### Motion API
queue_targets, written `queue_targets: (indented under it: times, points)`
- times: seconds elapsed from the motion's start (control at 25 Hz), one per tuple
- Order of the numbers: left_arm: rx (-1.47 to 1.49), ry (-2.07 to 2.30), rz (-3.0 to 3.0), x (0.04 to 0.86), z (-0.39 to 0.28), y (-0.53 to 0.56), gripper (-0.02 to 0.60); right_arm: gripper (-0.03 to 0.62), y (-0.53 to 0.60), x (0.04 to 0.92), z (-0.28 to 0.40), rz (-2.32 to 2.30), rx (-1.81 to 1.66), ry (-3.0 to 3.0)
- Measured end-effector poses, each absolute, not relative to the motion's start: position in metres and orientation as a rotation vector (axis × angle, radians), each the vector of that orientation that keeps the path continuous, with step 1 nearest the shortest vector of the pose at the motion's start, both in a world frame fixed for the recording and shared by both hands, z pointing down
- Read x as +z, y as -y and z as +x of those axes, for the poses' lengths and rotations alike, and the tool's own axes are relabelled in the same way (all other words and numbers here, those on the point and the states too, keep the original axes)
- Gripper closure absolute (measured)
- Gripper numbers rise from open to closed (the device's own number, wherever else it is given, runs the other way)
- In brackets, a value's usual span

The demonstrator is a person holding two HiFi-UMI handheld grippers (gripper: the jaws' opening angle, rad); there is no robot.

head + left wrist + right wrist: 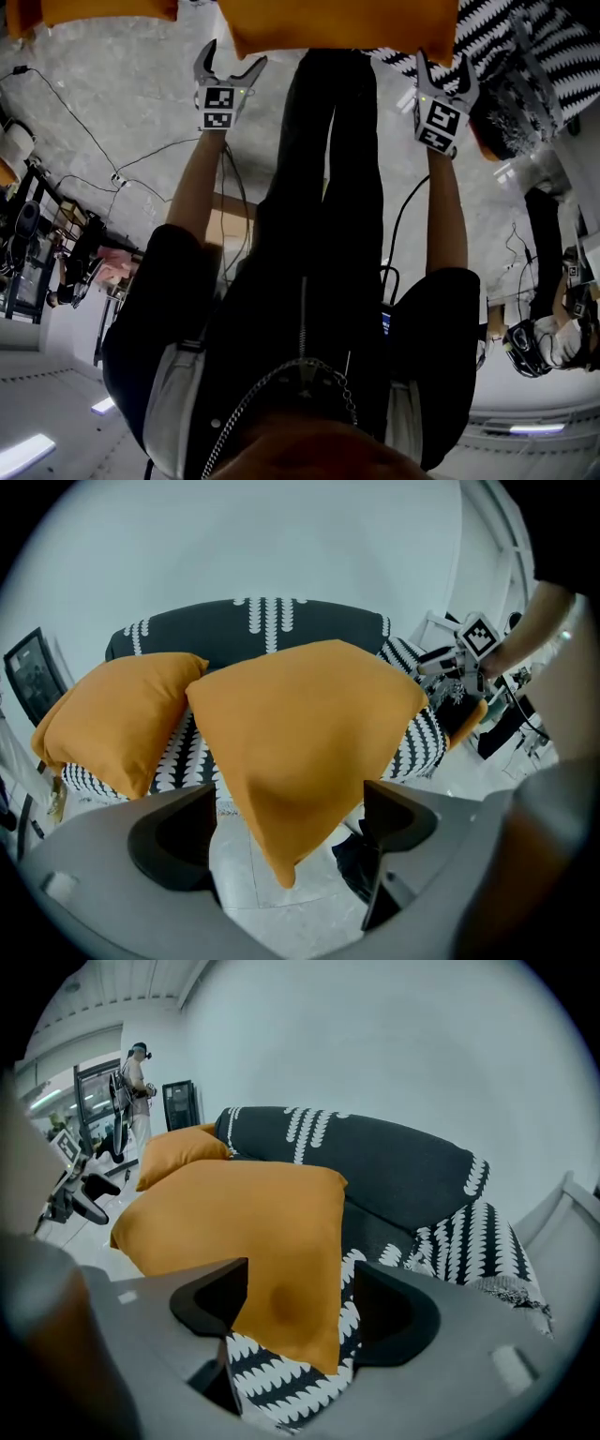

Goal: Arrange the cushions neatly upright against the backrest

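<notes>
From the head view, both hands reach down toward the sofa [525, 42]. The left gripper [231, 64] and the right gripper [442, 70] each sit just short of the near cushion [337, 23], jaws spread wide with nothing clamped. A second cushion [103, 9] lies off to the left, and grey floor [122, 84] shows below both.

In the left gripper view, the near cushion fills the middle. It is plain orange, square and plump, with pointed corners. One corner droops past the seat's front edge and hangs between the open jaws, touching neither pad as far as I can see. The second cushion leans at the left end, under the dark backrest [272, 630] with its white stripe pattern.

In the right gripper view, the near cushion's other low corner sits between this gripper's wide jaws, over the black-and-white seat. There is a dimple in the fabric there (it dents easily).

I'd judge the cushion light and soft, likely to sag if pinched by one corner. A grip on both lower corners, or deeper along the side seams, should lift it evenly. It looks slumped forward rather than upright, so it still needs standing against the backrest.
</notes>
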State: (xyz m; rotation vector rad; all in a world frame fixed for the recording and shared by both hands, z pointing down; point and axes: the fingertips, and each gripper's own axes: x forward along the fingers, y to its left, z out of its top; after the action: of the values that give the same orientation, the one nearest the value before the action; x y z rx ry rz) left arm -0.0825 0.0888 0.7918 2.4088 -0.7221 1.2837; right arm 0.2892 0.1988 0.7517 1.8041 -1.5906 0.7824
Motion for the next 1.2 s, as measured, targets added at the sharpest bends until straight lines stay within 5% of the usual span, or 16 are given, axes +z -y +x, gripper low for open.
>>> queue_targets:
  times: [1.0, 1.2]
  points:
    - [1.526, 0.541, 2.219, 0.888, -0.135, -0.147, 0.097, 0.339, -0.275, 0.851, 0.315, 1.582, 0.752, 1.370]
    - [1.552, 0.573, 2.193, 0.899, -0.139, -0.140, 0.152, 0.364, -0.275, 0.860, 0.318, 1.557, 0.732, 1.365]
